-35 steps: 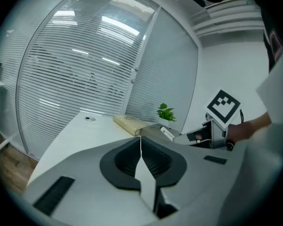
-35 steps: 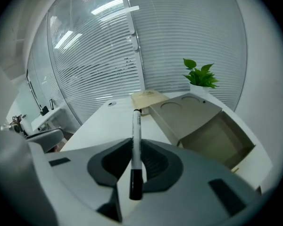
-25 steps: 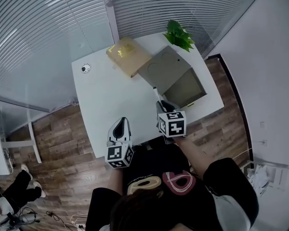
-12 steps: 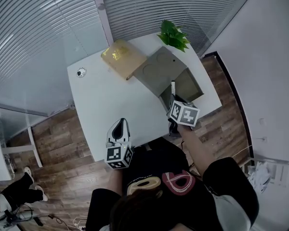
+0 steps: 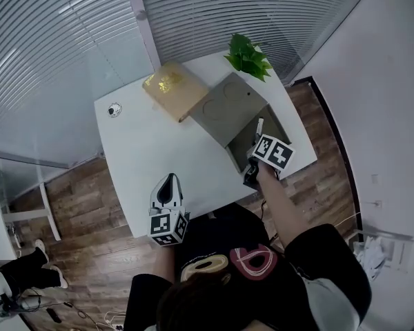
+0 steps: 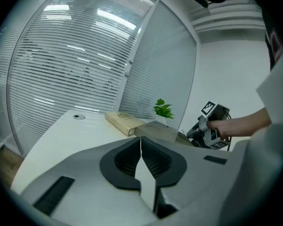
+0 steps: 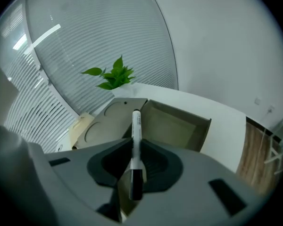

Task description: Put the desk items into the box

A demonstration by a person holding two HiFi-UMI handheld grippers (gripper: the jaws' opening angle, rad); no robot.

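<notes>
An open grey-brown cardboard box (image 5: 268,138) stands at the desk's right end, its lid (image 5: 226,104) folded back to the left. My right gripper (image 5: 256,146) hangs over the box's near edge, shut on a white marker with a black cap (image 7: 136,136) that points out over the box's hollow (image 7: 173,125). The marker (image 5: 259,125) also shows in the head view. A yellow book (image 5: 174,88) lies beyond the lid. A small round item (image 5: 114,109) sits at the far left corner. My left gripper (image 5: 170,180) is shut and empty over the desk's near edge.
A potted green plant (image 5: 247,52) stands at the far right corner behind the box. Glass walls with blinds close off the back. The white desk (image 5: 152,150) has wooden floor (image 5: 76,198) to its left and right. The left gripper view shows the right gripper (image 6: 210,127) over the box.
My right gripper has carried the marker to the right and away from me, from the desk's near edge to above the box. The left gripper has barely moved.
</notes>
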